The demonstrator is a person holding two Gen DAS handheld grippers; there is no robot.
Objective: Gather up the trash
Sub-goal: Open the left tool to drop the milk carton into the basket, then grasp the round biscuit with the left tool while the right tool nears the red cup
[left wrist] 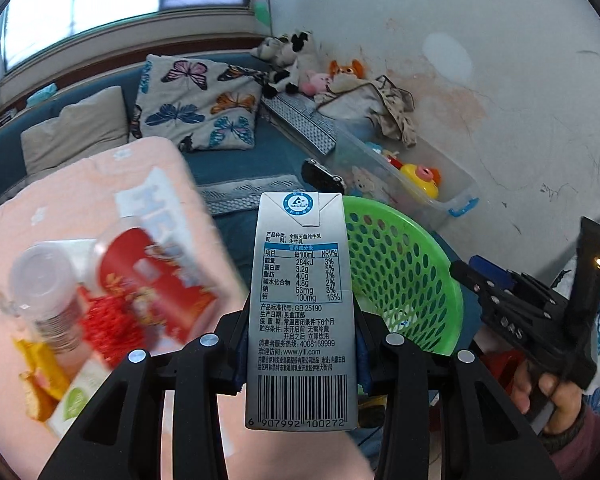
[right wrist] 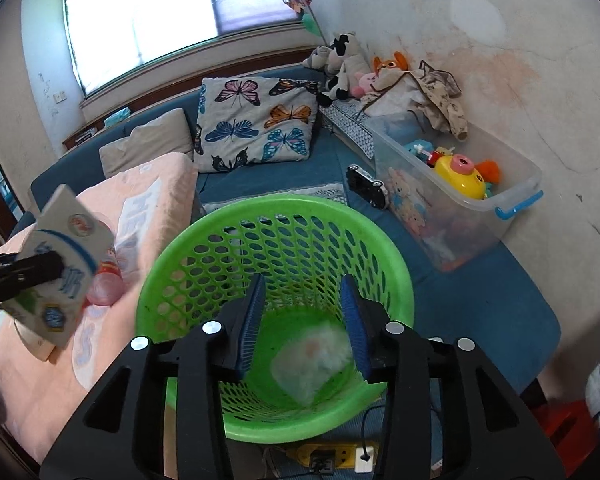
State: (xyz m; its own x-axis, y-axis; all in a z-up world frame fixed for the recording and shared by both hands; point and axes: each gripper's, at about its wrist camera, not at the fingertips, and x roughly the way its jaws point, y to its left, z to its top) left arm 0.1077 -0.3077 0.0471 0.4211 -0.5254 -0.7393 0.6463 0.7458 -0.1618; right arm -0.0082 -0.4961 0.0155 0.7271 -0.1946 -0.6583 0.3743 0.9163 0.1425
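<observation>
Green basket (right wrist: 274,276) only shows its inside from the right tool (right wrist: 304,322), spread over a white wad (right wrist: 314,360); left tool (left wrist: 302,354) clamps the milk carton (left wrist: 302,312).

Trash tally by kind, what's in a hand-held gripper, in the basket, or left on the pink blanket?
Milk carton, shut in the left hand-held gripper: 1
White wad in the green basket, under the open right hand-held gripper: 1
Clear plastic bottle on the pink blanket: 1
Red packet: 1
Orange wrappers, blurred: cannot count
Total countable: 4

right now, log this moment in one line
left tongs: shut on milk carton | right tongs: open over green basket | white wad: in basket
</observation>
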